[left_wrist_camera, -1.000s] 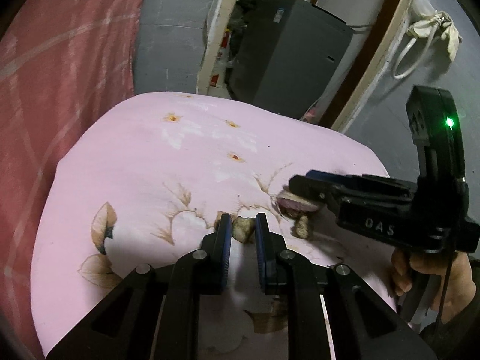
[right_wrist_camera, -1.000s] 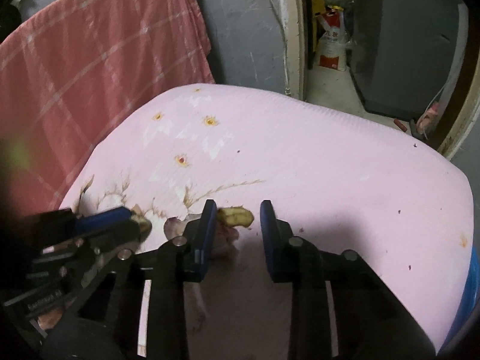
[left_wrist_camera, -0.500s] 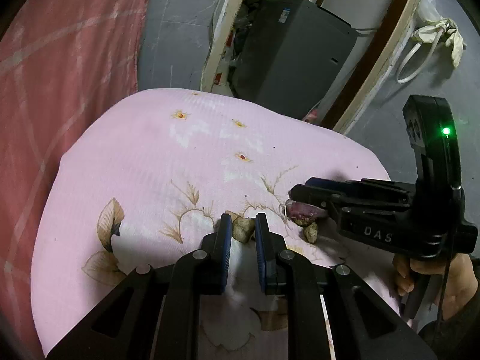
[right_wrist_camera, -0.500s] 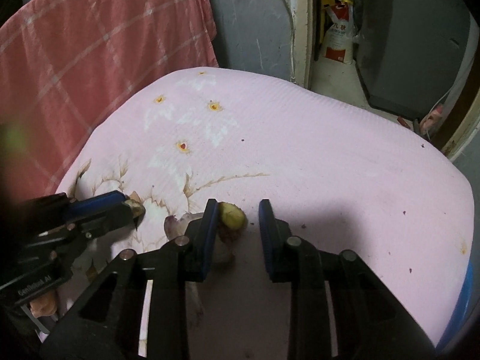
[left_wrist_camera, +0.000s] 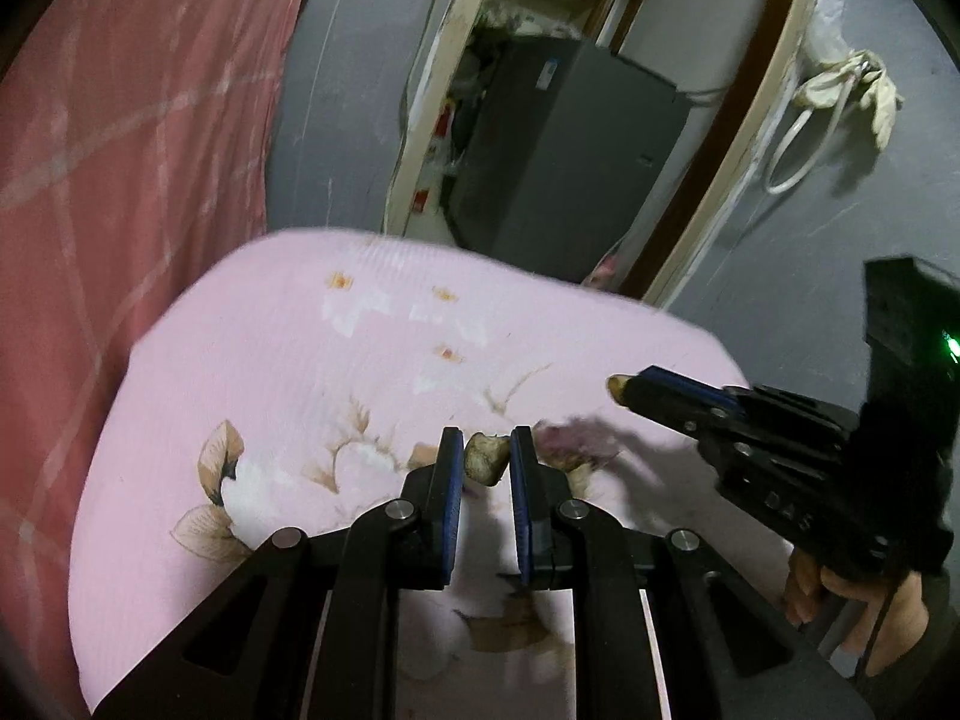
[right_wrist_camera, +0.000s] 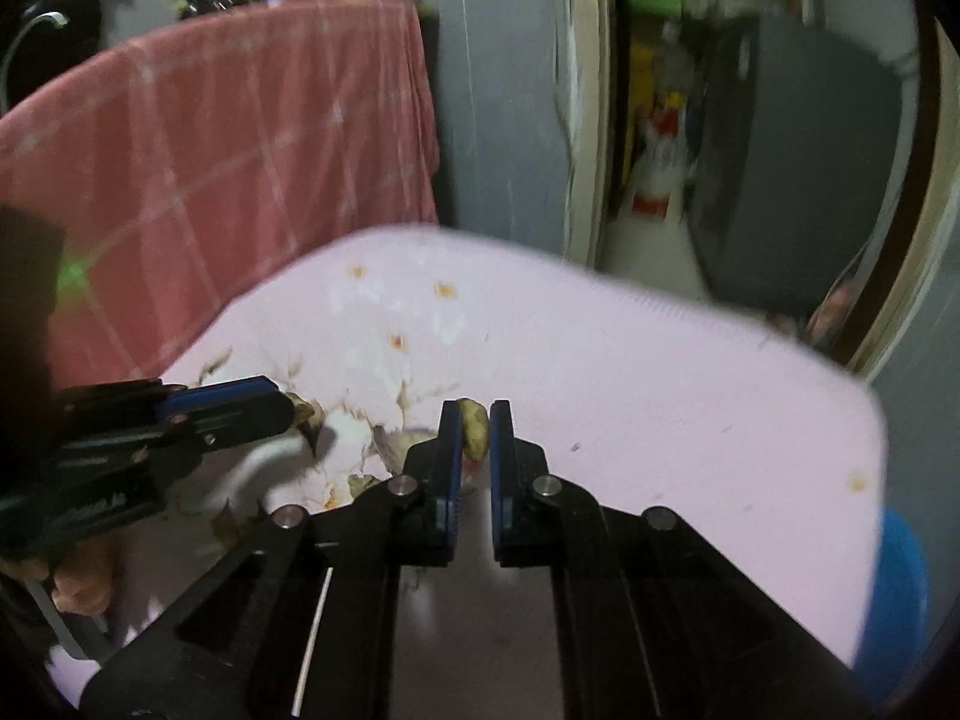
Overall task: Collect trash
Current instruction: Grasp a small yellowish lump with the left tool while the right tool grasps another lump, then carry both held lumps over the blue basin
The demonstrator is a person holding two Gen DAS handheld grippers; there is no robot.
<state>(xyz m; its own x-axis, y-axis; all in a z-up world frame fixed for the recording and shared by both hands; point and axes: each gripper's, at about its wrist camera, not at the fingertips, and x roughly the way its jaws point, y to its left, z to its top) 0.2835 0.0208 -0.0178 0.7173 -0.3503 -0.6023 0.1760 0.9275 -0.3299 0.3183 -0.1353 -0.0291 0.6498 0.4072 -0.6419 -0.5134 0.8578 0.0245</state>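
Pick-up step in hand. Left tongs [left_wrist_camera: 486, 456] clamped on brownish food scrap [left_wrist_camera: 483, 459] just above pink flowered cloth [left_wrist_camera: 270, 360]. Right tongs [right_wrist_camera: 475, 426] just been closing — now pinching yellowish scrap [right_wrist_camera: 474, 427], lifted clear. Purplish peel [left_wrist_camera: 570, 441] lies loose on cloth. Next: carry both to a bin (none in view — blue object [right_wrist_camera: 894, 594] at cloth's edge, contents unseen).

A cramped home is indicated by a flowered pink cloth [left_wrist_camera: 288, 372], a draped checked blanket [right_wrist_camera: 240, 138] and a cluttered doorway [left_wrist_camera: 498, 60] at upper centre.
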